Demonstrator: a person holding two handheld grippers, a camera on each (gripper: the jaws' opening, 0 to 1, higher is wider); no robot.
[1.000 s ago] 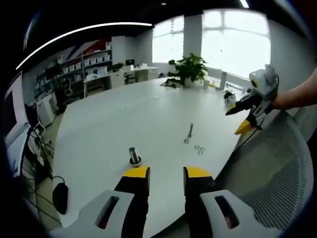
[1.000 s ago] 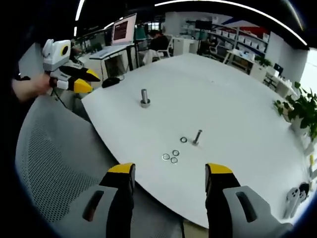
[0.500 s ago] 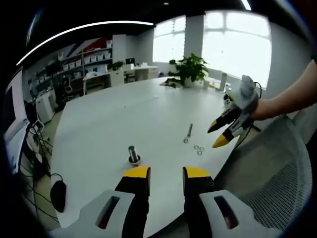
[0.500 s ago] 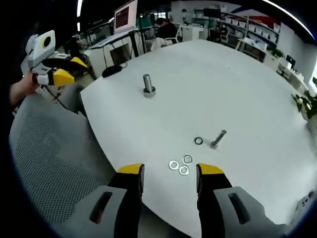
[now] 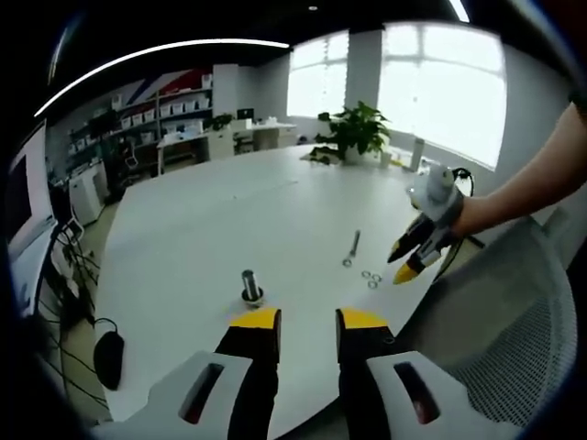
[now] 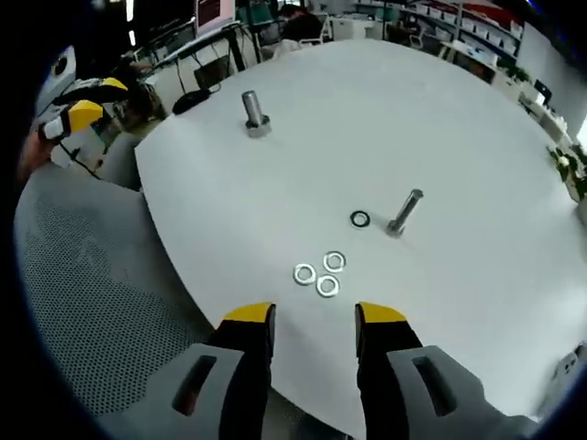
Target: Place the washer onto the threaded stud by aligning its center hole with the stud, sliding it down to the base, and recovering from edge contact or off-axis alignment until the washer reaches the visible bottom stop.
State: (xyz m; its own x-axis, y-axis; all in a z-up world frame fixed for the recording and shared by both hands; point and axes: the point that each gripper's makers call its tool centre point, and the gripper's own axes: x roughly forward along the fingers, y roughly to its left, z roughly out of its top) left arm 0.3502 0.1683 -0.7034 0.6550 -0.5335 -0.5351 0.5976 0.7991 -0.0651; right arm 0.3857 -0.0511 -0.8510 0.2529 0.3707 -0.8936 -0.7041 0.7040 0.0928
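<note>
An upright threaded stud (image 5: 249, 286) stands on the white table (image 5: 211, 220), just ahead of my left gripper (image 5: 308, 321), which is open and holds nothing. Three silver washers (image 6: 321, 273) lie close together right in front of my right gripper (image 6: 314, 316), which is open and empty and hovers over the table's near edge. Beyond them lie a dark washer (image 6: 359, 219) and a bolt (image 6: 404, 211) on its side. The stud (image 6: 252, 112) stands far off at the upper left. In the left gripper view my right gripper (image 5: 400, 264) points down at the washers (image 5: 371, 277).
A grey mesh chair back (image 6: 101, 312) sits under both grippers at the table's edge. My left gripper (image 6: 96, 101) shows at the far left. A potted plant (image 5: 353, 133) stands at the far end of the table, and a black mouse (image 5: 108, 356) hangs at the left.
My right gripper has come down and forward to the three washers, and its jaws have narrowed. The left gripper has stayed almost still by the stud.
</note>
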